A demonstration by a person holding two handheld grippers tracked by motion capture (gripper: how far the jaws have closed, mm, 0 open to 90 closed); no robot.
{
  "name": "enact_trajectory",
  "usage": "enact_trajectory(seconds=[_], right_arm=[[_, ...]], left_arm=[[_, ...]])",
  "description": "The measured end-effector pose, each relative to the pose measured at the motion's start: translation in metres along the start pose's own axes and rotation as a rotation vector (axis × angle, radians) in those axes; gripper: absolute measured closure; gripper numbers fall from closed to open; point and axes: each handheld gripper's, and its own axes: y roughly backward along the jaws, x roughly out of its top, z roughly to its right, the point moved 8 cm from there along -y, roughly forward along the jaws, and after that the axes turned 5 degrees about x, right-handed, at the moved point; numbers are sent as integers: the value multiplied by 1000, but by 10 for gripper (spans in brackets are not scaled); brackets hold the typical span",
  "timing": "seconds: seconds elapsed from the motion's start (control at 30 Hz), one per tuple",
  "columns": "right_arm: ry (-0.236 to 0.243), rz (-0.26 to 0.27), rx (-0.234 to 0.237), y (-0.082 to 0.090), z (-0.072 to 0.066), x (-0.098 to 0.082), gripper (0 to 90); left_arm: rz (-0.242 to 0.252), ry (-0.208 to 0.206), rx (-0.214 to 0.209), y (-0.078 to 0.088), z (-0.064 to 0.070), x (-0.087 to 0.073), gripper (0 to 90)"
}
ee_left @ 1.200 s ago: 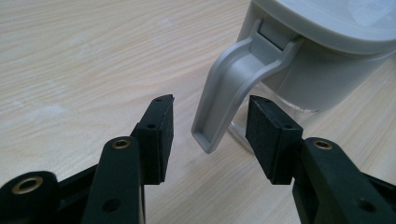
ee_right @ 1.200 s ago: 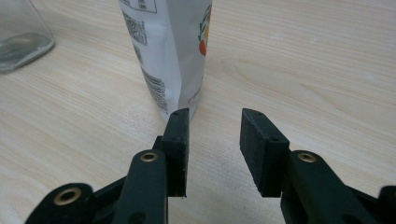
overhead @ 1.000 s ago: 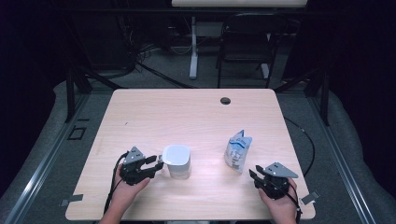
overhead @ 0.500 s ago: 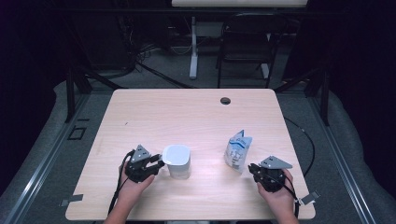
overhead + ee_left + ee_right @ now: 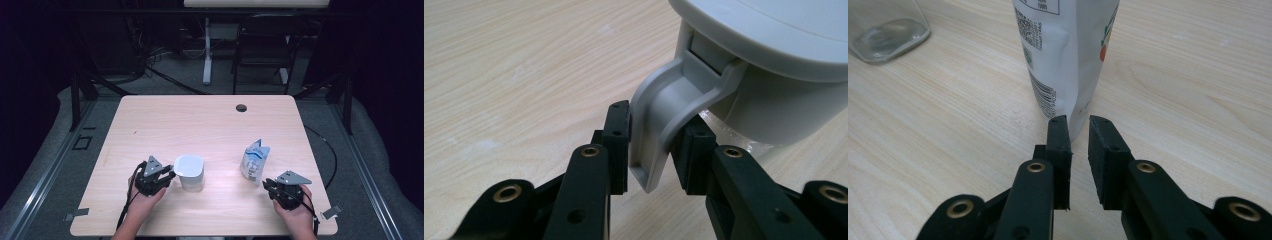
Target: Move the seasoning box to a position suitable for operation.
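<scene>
Jug handle (image 5: 659, 125) sits between the left gripper (image 5: 651, 142) jaws, which have just been closing and now pinch it. Right gripper (image 5: 1078, 150) jaws stand nearly together, empty, just short of the pouch (image 5: 1068, 60) ahead — probably grasping comes next.

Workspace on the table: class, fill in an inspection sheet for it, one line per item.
Surface: wooden table, bare apart from the job's things, with one grommet hole.
Job's things: lidded jug, upright; printed pouch, standing.
Clutter: nothing seen.
Grippers: left tongs have just been closing, pads now against the jug's handle; right tongs have just opened slightly, a gap between the pads, the pouch's edge at their tips, not pressed.
Cables: trailing cable from the left tongs; floor cable right of the table.
Surroundings: dark room, chair behind the table.
</scene>
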Motion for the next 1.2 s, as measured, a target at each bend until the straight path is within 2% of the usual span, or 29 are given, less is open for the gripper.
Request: enact_trajectory(seconds=[0.23, 0.8, 1.07, 1.2], right_arm=[[2, -1, 18, 0, -5, -1, 789], [16, 13, 48, 3, -16, 3, 802], [56, 24, 44, 3, -22, 5, 782], [68, 22, 67, 2, -28, 5, 781]], left_arm=[[-9, 8, 0, 2, 3, -1, 710], [-36, -8, 15, 11, 14, -6, 713], [-42, -16, 8, 13, 23, -6, 714], [-55, -31, 3, 15, 30, -6, 713]])
